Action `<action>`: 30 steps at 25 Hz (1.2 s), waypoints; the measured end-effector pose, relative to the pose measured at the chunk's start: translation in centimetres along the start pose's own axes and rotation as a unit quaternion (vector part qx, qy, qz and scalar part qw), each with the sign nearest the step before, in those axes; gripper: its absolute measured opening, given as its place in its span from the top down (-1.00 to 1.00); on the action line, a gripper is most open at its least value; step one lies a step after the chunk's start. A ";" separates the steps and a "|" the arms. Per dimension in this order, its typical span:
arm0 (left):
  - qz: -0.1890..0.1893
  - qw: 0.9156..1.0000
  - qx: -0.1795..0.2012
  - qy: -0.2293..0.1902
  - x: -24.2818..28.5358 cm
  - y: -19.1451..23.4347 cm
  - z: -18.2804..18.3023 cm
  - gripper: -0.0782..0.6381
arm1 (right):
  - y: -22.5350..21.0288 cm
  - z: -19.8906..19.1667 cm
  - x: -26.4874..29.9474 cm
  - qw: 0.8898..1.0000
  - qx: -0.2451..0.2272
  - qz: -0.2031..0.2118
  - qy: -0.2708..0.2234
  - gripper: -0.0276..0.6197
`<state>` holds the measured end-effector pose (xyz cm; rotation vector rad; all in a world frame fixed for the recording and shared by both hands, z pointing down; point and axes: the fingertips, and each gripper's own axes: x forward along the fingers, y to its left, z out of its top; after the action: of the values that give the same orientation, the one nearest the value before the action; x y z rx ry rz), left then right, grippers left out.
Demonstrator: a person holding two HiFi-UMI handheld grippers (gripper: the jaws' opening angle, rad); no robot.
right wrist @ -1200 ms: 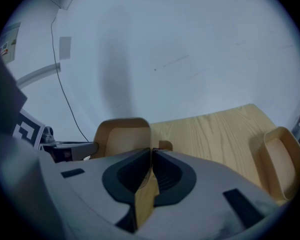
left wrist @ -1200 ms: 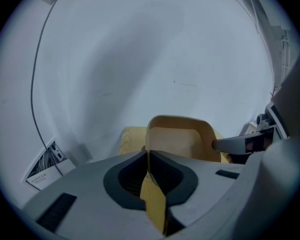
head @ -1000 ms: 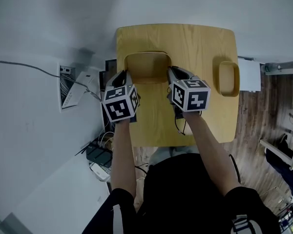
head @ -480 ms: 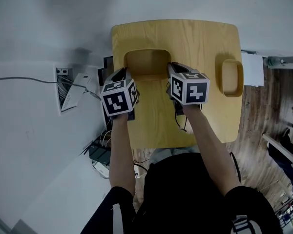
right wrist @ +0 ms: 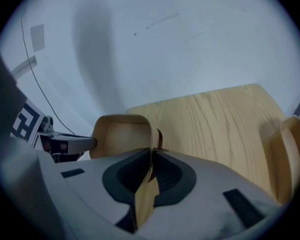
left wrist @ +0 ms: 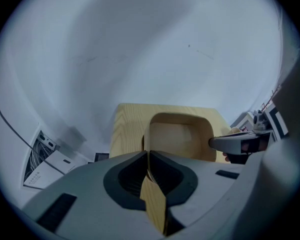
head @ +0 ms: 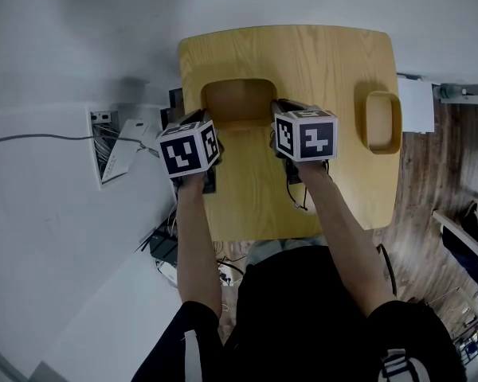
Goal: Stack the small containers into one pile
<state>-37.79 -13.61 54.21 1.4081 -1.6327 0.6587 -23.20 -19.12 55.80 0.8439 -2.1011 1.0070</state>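
Head view: marker cubes covered both sets of jaws. Left gripper [left wrist: 149, 159] was clamped on the left wall of the wooden container [head: 237, 100], and right gripper [right wrist: 151, 159] was clamped on its right wall, over the far left part of the table [head: 303, 50]; lifted or resting, unclear. Second container [head: 380, 122] sat well apart near the table's right edge, cut off in the right gripper view. Cable clutter [head: 115, 146] lay on the floor to the left

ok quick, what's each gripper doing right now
left gripper: closed, gripping the left wall of the wooden container
right gripper: closed, gripping the right wall of the same container
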 end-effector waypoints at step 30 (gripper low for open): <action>-0.041 0.997 -0.023 0.063 0.6 -2.5 -3.7 0.72 | -2.2 -1.3 -1.3 0.999 0.002 -0.005 0.044 0.85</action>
<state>-34.40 -11.39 56.16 1.3649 -1.4744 0.6451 -20.35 -18.81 56.30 0.7979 -2.0196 1.0259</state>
